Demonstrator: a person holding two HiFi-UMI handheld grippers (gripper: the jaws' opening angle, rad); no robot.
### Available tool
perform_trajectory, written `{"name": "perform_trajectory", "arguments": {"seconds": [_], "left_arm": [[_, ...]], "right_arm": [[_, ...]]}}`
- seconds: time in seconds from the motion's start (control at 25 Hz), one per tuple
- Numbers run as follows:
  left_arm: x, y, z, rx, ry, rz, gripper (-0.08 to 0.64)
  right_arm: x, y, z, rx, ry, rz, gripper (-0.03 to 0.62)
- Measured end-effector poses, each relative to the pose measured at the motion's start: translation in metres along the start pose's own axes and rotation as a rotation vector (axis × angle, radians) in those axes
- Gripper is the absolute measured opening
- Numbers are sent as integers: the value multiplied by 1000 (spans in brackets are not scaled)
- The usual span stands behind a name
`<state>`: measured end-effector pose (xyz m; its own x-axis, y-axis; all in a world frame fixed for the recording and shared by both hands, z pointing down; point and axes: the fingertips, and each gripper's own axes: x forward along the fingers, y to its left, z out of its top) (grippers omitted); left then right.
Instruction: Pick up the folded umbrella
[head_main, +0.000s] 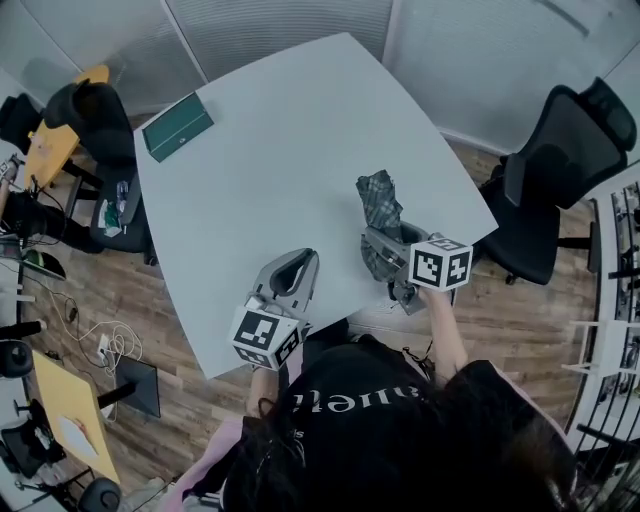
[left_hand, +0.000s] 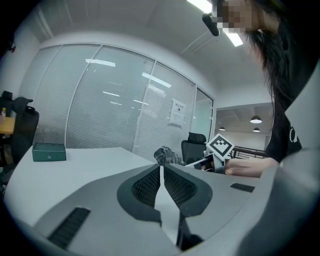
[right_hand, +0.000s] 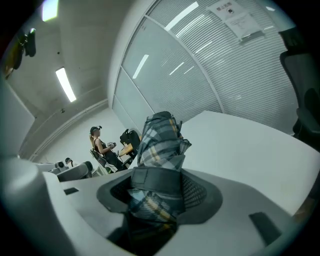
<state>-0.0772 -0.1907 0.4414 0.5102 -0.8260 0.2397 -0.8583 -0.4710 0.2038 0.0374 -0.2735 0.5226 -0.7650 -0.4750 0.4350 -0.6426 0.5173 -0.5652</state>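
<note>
Table (head_main: 300, 130): pale grey, in a glass-walled office.
Right gripper (right_hand: 157, 186): 4 o'clock table edge, clamped on the umbrella.
Left gripper (left_hand: 161, 168): 6 o'clock, jaws pressed together, empty.
Folded umbrella (right_hand: 160, 140): plaid, between the right pads, end projecting toward 12 o'clock.
Green box (head_main: 177, 127): 10 o'clock corner.

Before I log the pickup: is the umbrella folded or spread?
Folded: the umbrella is a compact bundle with its strap wrapped around it.

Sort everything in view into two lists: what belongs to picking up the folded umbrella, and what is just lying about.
Belongs to the job:
- grey plaid folded umbrella
- right gripper, clamped on the umbrella

Just lying about:
- dark green rectangular box on the pale table
- black office chair beside the table
- left gripper, shut and empty
</note>
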Motion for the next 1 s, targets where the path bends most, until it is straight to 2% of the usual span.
{"name": "perform_trajectory", "arguments": {"seconds": [0.44,0.84,1.0], "left_arm": [[-21,-56,-9,38,-1,-49,38],[-51,-109,-24,22,-5,-55,38],[-63,-118,-29,31,-4,-40,38]], "right_arm": [[-74,40,-37,2,-57,26,239],[-119,57,-71,10,-72,55,239],[-125,64,-79,19,-82,78,239]]}}
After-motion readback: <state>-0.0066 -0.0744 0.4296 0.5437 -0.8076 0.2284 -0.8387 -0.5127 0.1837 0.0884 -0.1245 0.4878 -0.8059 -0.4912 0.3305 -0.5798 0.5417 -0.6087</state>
